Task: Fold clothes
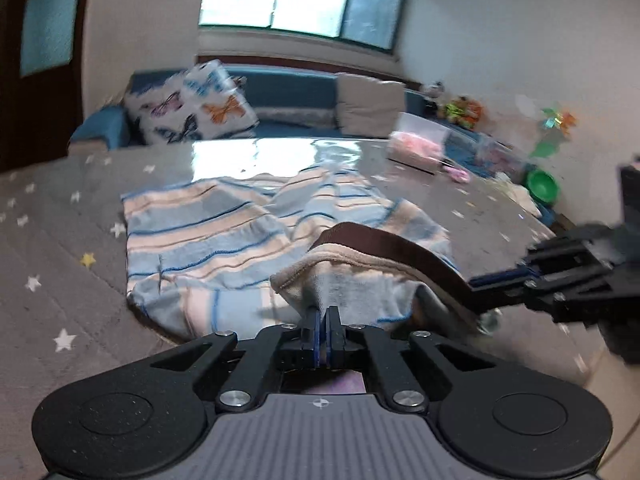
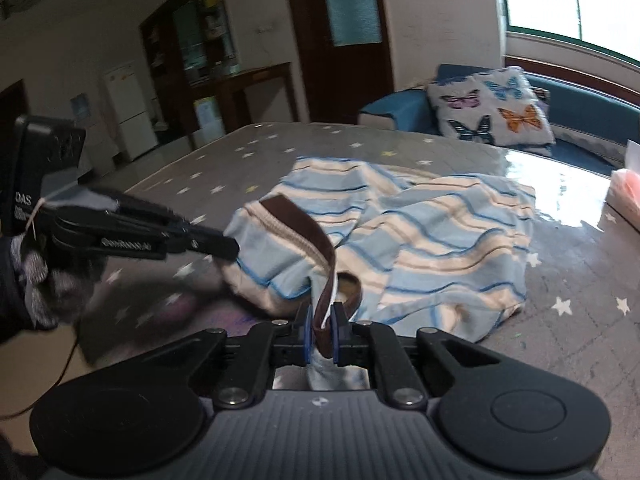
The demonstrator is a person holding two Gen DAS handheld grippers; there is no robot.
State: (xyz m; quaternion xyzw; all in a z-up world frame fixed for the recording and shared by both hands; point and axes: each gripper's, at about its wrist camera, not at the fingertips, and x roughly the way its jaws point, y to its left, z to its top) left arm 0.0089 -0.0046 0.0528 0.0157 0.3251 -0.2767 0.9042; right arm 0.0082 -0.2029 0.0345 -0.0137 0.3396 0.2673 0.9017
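Note:
A garment (image 1: 224,232) striped in pale blue, cream and brown lies crumpled on the grey star-patterned table cover (image 1: 60,264). Its brown waistband (image 1: 392,246) is lifted off the table at the near side. My left gripper (image 1: 323,312) is shut on the light cloth edge just under the waistband. My right gripper (image 1: 478,285) comes in from the right and is shut on the band's other end. In the right wrist view the brown waistband (image 2: 304,224) runs down between the pads of the right gripper (image 2: 322,314). The left gripper (image 2: 234,249) pinches the garment (image 2: 440,240) at its left edge.
A butterfly pillow (image 1: 192,108) and a beige cushion (image 1: 368,104) sit on the blue sofa (image 1: 288,92) behind the table. A clear box with pink contents (image 1: 420,140) and a green bowl (image 1: 541,185) stand at the far right. A gloved hand (image 2: 44,280) holds the left gripper.

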